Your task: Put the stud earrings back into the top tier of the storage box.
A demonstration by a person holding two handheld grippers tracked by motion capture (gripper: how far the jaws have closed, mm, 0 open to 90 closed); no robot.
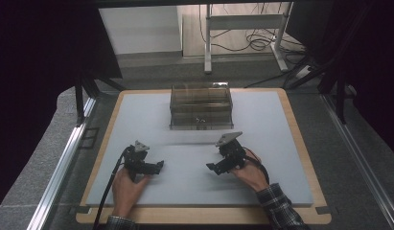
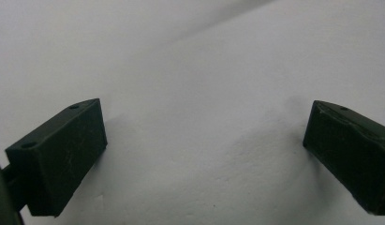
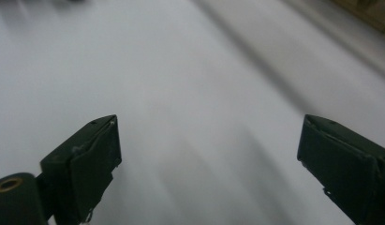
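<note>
Tools, left [image 1: 158, 166] and right [image 1: 211, 167], gape wide and empty near the counter's [image 1: 261, 143] front edge; clear compartment box [image 1: 201, 106] untouched, nothing apparently begun.

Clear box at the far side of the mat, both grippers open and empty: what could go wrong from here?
1. The clear box looks light and sits loose on the mat; a one-sided push could slide it off the far edge.
2. Small items inside it are too small to identify, so a grasp may miss.
3. The left gripper and right gripper point at each other, so reaching in together could make them collide.
</note>
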